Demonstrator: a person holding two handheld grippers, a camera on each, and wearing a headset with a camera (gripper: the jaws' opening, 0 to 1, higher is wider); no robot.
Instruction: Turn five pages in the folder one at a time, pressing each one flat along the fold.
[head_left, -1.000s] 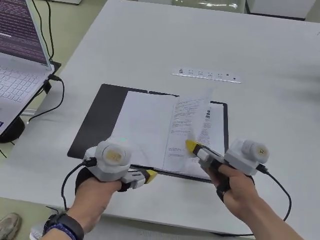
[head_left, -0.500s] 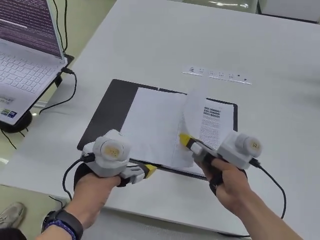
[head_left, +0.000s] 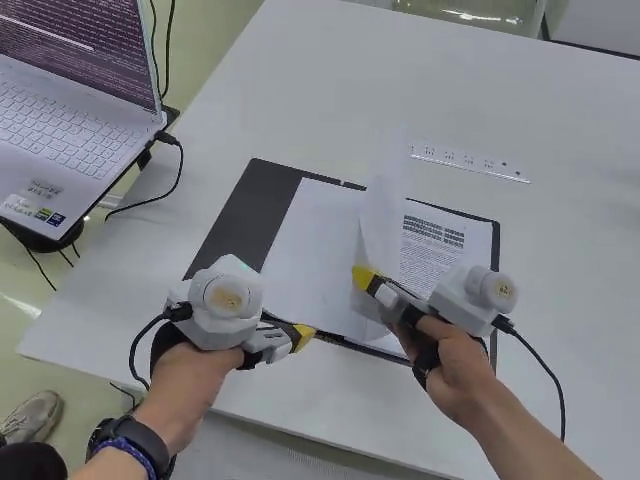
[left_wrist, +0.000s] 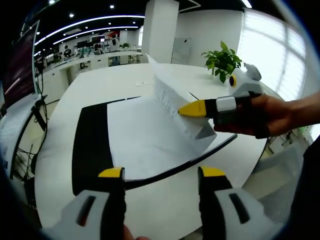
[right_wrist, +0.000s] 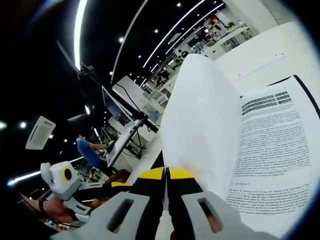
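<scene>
Room: open-plan office with ceiling strip lights and a potted plant (left_wrist: 222, 60) at the upper right of the left gripper view.

Table (head_left: 520, 90): pale grey, matte, smooth. A laptop (head_left: 70, 90) sits at the upper left of the head view and a socket strip (head_left: 470, 160) right of centre.

Folder (head_left: 240, 220): black cover, lying open and flat at the centre of the head view, near the table's front edge.

Page (head_left: 380, 210): stands nearly upright over the fold, with a printed sheet (head_left: 445, 250) lying flat to its right.

Right tongs (right_wrist: 166, 175): jaws closed together on the page's bottom edge. The low grip is judged to let the sheet swing across without creasing.

Left tongs (left_wrist: 161, 173): jaws wide apart and empty, hovering at the folder's near edge, lower left of centre in the head view. They are probably placed there to press the page down along the fold once it lands.

Judgement: the page is mid-turn. How many pages are already turned cannot be told.
</scene>
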